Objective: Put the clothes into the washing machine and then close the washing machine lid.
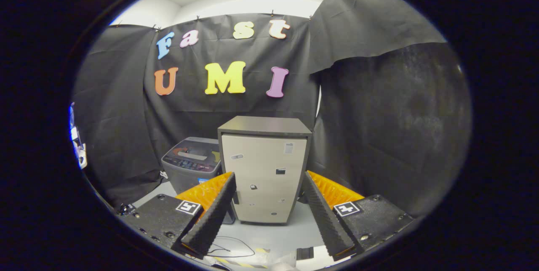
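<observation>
Gripper view: tongs (269,182) spread wide, nothing between the pads, fingers pinching nothing. Each finger is a black wedge with a ribbed, sawtooth inner face; left fingertip pad (212,216) and right one (324,216) angle outward toward the tips. Orange ridged plastic backs both fingers. Black textured blocks with screw heads at each finger base, each carrying a small square black-and-white marker.

Between the fingers and just beyond them: boxy cabinet (265,170), tall rectangular, matte beige front, dark grey flat top and side edges, a few small stickers on the front panel, small dark handle or latch low on its left edge. Stands upright on the floor.

Beyond the left finger, just beside the cabinet's left side: washing machine (191,163), grey plastic, squat, rounded corners, top-loading. Glossy dark lid with a control strip along the front edge; lid looks flat down, though hard to be sure. Left fingertip overlaps its lower front. Clothes not made out from here.

Floor (273,233) pale grey, smooth. Thin black cable (231,245) loops on it between the finger bases; yellow-black striped tape strip near it. Small black block beside the right finger base.

Black cloth walls, wrinkled, behind everything.
</observation>
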Available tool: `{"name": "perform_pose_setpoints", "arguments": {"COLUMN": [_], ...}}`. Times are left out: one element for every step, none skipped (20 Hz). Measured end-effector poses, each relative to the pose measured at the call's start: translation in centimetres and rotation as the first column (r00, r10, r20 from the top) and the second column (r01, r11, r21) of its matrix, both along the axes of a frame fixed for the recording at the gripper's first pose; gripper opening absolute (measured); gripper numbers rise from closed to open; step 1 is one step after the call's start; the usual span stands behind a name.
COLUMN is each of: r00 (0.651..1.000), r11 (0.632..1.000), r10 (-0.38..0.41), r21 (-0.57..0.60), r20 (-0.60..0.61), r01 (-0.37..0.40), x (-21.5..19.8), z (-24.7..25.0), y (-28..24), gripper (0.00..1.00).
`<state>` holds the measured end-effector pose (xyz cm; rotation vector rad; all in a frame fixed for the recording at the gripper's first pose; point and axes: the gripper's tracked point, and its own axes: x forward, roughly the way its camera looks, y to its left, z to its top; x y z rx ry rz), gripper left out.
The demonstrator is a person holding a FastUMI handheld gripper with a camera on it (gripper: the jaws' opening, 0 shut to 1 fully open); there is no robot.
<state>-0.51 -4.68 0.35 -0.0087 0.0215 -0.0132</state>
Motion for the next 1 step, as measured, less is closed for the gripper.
{"name": "perform_pose_setpoints", "arguments": {"r00": [1.0], "r11": [1.0], "r10": [0.001], "r21": [-0.001], "r20": [0.004], "r01": [-0.001], "x": [-0.01], "z": [0.22], "y": [-0.02], "gripper": [1.0]}}
